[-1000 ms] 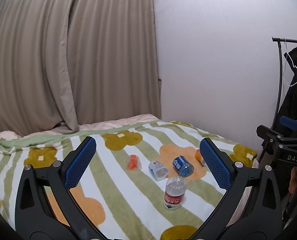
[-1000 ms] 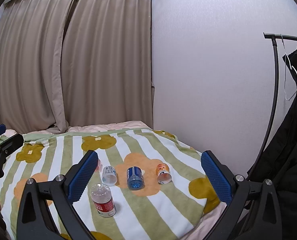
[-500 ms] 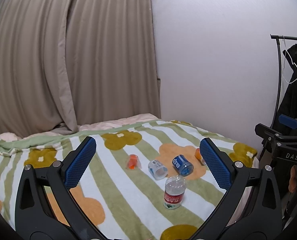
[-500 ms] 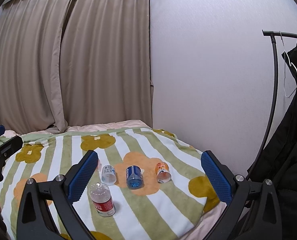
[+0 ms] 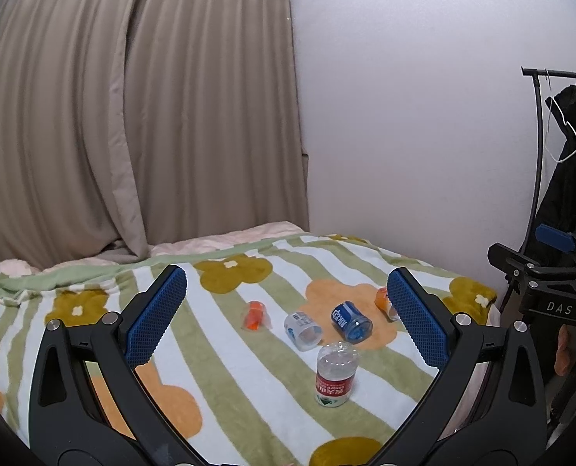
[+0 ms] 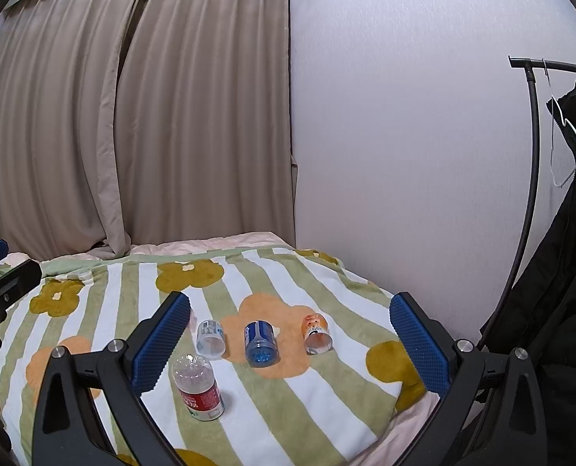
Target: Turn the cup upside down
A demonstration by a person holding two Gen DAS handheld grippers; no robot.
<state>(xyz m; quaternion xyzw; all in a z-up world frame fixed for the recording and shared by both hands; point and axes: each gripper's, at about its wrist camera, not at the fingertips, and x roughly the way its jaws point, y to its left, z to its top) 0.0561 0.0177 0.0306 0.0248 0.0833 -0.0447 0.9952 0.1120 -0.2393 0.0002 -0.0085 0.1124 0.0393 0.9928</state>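
Several cups cut from plastic bottles rest on a flowered striped blanket [image 5: 218,353]. A red-label cup [image 5: 334,374] [image 6: 199,386] stands with its closed bumpy end up. Behind it lie on their sides a clear white-label cup [image 5: 302,330] [image 6: 210,337], a blue cup [image 5: 351,320] [image 6: 261,343] and an orange-print cup [image 6: 316,333], which one finger half hides in the left wrist view. A small orange cup [image 5: 255,314] lies further left. My left gripper [image 5: 286,291] and right gripper [image 6: 291,303] both hover open and empty, well short of the cups.
Beige curtains [image 5: 132,116] hang behind the bed, and a white wall [image 6: 404,136] runs along its right side. A black clothes rack [image 6: 532,155] with dark coats and a hanger stands at the right. The blanket's near right corner [image 6: 396,392] drops off the bed.
Both views have drifted only slightly. The cups lie where they were, and both grippers stay open.
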